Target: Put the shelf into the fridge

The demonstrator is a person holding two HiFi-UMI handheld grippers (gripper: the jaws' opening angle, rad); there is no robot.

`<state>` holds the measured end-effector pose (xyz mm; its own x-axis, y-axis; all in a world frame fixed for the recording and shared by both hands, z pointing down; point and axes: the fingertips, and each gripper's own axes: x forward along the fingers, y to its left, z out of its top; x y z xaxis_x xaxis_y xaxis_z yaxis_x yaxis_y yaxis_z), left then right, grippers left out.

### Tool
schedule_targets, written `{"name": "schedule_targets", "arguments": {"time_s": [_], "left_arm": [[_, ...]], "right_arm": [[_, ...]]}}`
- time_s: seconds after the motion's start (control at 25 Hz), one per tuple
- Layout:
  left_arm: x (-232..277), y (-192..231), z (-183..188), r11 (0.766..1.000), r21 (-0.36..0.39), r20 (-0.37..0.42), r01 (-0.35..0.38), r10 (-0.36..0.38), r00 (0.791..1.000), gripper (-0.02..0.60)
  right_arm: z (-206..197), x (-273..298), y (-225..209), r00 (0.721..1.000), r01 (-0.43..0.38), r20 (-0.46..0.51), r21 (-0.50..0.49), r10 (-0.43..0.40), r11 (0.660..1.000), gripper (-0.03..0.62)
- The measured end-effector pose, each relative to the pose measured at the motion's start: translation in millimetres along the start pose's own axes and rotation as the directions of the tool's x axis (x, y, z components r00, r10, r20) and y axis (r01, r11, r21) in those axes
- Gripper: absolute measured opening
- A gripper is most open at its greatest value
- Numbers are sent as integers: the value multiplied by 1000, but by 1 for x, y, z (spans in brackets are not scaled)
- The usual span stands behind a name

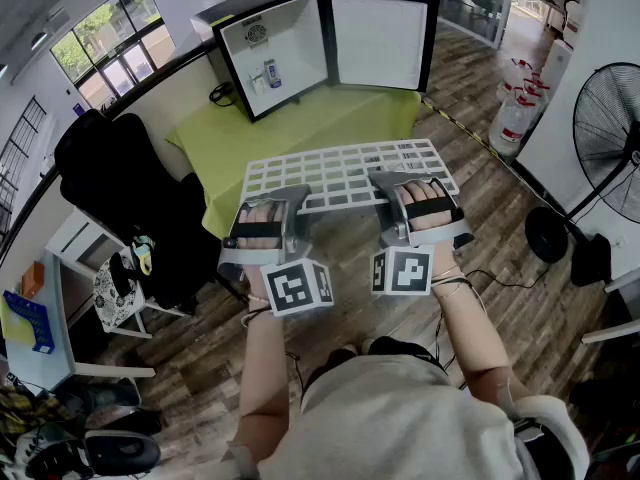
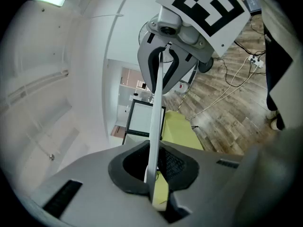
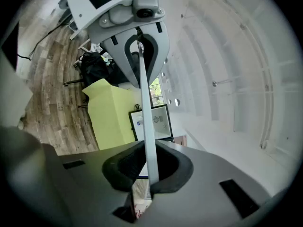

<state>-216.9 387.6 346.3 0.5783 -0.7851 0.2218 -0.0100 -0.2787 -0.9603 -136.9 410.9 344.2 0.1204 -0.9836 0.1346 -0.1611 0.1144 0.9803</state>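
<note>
Both grippers are on the shelf (image 1: 345, 173) here. It's a white grid panel, held flat, with its long axis running side to side across the front of the fridge (image 1: 272, 56). The left gripper (image 1: 288, 203) pinches the long edge farthest from the fridge, on the side of the open cavity. The right gripper (image 1: 397, 190) pinches that same edge further along, in front of the swung-open door (image 1: 380, 40). Each gripper view backs that up: the thin white edge runs straight between the jaws, and they're pressed onto it.

The shelf hangs short of the fridge, roughly over the near edge of the green bench (image 1: 300, 128) the fridge stands on. The cavity lies ahead of the panel and off toward the left gripper's side, so the left gripper is the nearer one. My read is that the panel has to travel forward and shift that way, kept level, to meet the opening squarely.
</note>
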Motion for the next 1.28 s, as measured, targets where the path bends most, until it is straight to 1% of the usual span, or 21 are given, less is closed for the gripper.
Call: {"name": "schedule_targets", "arguments": {"time_s": [0.16,0.36,0.56,0.68,0.76,0.84,0.96,1.12,1.28], "left_arm": [[4,-1,-1,1000,-9,6,-4,4,1000,41],[12,1,-5,1000,5,12,-8,8,1000,41],[16,9,-10,1000,3,16,-19,19,1000,41],[18,10,-14,1000,-2,24,-24,24,999,41],[22,11,-18,1000,-7,29,-26,26,999,40],[23,13,-22,999,-9,33,-33,33,999,40],[25,14,-26,999,2,39,-40,39,998,41],[28,11,-34,999,18,51,-34,33,998,41],[35,11,-43,1000,13,56,-26,25,998,41]], "right_arm": [[-1,3,1,1000,-5,-8,-7,5,1000,48],[-1,12,0,1000,3,-13,-11,-4,1000,48],[3,19,-4,1000,29,0,-8,-29,1000,48],[5,23,-9,999,35,-1,14,-35,999,68],[7,27,-13,999,42,-6,9,-41,999,84],[9,31,-12,999,48,-10,0,-48,999,80],[11,35,-7,998,53,-14,-2,-53,999,52],[16,41,0,999,46,-26,25,-45,999,49],[21,51,2,999,43,-33,27,-42,999,49]]}}
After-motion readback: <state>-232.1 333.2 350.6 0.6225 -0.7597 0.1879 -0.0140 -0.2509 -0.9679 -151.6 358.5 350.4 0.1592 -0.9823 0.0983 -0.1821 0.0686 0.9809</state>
